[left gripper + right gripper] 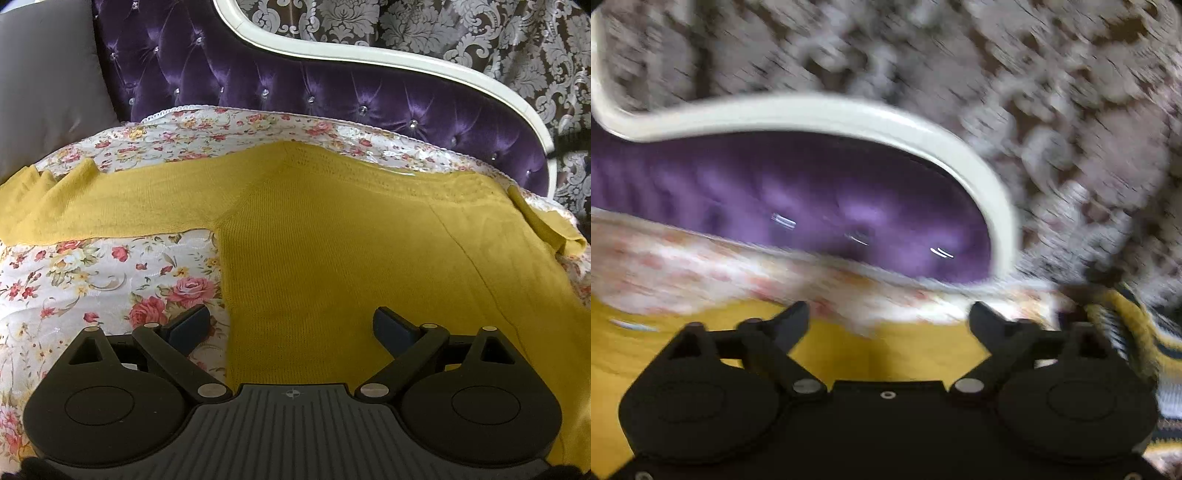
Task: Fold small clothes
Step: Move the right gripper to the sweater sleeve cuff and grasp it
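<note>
both grippers, left (291, 326) and right (890, 321), jaws wide apart, empty, over the mustard sweater (332, 240) on the floral sheet (110, 273)

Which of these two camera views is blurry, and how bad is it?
Right wrist view: heavy motion blur smears the purple tufted headboard and the floral bedsheet. Left wrist view: sharp, with the mustard knitted sweater evenly lit; fisheye bends the edges.

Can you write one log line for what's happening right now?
left gripper: open, over yellow sweater | right gripper: open, view blurred | sweater: spread on floral sheet
</note>
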